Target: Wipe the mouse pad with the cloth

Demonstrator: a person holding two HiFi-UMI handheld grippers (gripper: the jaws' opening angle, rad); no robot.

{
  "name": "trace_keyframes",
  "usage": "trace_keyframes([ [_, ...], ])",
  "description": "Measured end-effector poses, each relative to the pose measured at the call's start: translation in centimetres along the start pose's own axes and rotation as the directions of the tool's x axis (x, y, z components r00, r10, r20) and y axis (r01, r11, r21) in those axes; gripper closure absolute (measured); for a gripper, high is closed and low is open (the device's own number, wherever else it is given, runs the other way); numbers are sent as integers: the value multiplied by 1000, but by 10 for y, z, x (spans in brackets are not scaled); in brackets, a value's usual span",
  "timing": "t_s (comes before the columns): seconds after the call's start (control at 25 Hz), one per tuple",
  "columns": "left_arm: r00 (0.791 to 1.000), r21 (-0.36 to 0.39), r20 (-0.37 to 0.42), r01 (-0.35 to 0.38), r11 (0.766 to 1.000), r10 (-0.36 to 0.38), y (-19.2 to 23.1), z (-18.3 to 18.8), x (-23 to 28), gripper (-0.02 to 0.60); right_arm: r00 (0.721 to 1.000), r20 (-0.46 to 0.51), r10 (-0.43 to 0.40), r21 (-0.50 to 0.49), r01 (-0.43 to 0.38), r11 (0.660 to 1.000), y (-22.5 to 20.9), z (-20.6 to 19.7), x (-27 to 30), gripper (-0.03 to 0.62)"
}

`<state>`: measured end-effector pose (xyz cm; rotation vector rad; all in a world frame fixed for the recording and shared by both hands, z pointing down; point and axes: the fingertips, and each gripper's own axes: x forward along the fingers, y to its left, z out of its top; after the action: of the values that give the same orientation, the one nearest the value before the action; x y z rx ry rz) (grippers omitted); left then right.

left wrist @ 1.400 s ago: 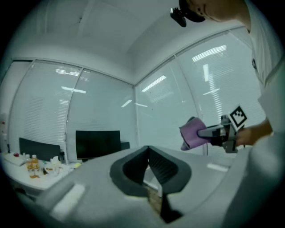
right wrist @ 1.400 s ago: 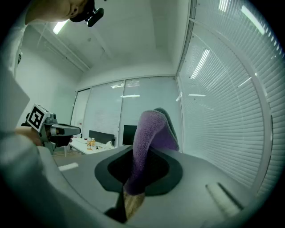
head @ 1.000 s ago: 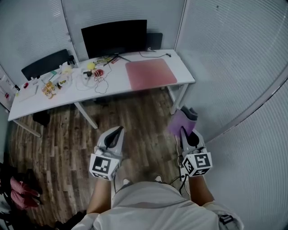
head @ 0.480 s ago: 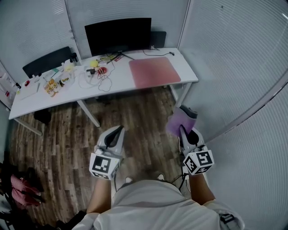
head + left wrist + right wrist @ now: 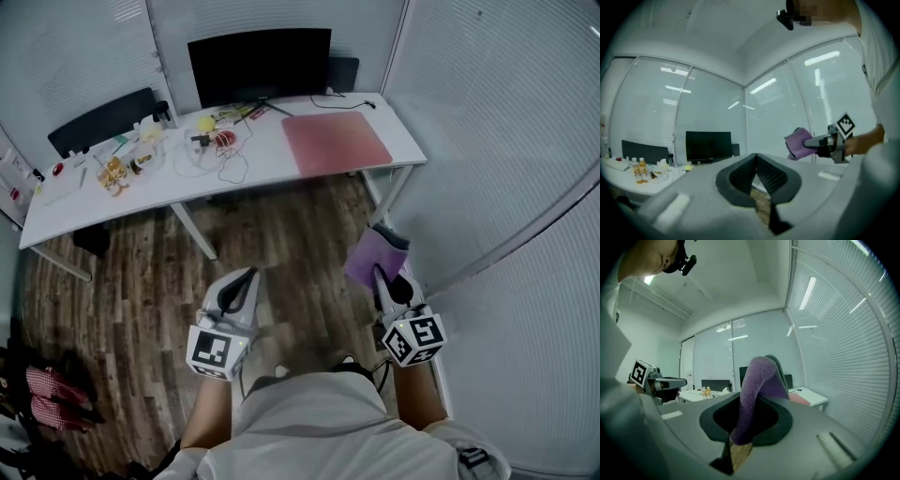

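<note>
A pink mouse pad [image 5: 336, 142] lies on the right end of the white desk [image 5: 84, 202], far ahead of both grippers. My right gripper [image 5: 384, 269] is shut on a purple cloth [image 5: 373, 255], which sticks up between its jaws in the right gripper view as the same cloth [image 5: 759, 390]. My left gripper [image 5: 246, 278] is held over the wooden floor, jaws closed on nothing. In the left gripper view the left gripper [image 5: 757, 164] points toward the desk and the cloth [image 5: 799, 143] shows at the right.
A black monitor [image 5: 260, 64] stands at the back of the desk. Cables, bottles and small items [image 5: 202, 145] clutter its middle and left. A black chair [image 5: 103, 120] sits behind it. Blinds [image 5: 525, 122] form the wall at right. Wooden floor [image 5: 281, 234] lies between me and the desk.
The desk and mouse pad have slid up and right in the head view as the view shifts. Both grippers hold the same pose, cloth still gripped.
</note>
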<state>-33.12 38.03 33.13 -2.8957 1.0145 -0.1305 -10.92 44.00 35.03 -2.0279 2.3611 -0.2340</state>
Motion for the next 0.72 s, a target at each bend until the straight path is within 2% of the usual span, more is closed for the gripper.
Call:
trace_keyframes([
  [0.2,999,-19,-32,-21,1000,20,17,-34,6,578,999,-47,4,-19,-5,1000,6,-16,13,539],
  [0.4,999,-34,-33,12,999,-14,30,-34,32,578,998,-63,-32,12,32,999,-19,-14,40,539],
  [0.72,999,-12,-49,-16,1000,15,56,-27,113,578,997,-59,44,44,-41,998,-72,-16,121,539],
])
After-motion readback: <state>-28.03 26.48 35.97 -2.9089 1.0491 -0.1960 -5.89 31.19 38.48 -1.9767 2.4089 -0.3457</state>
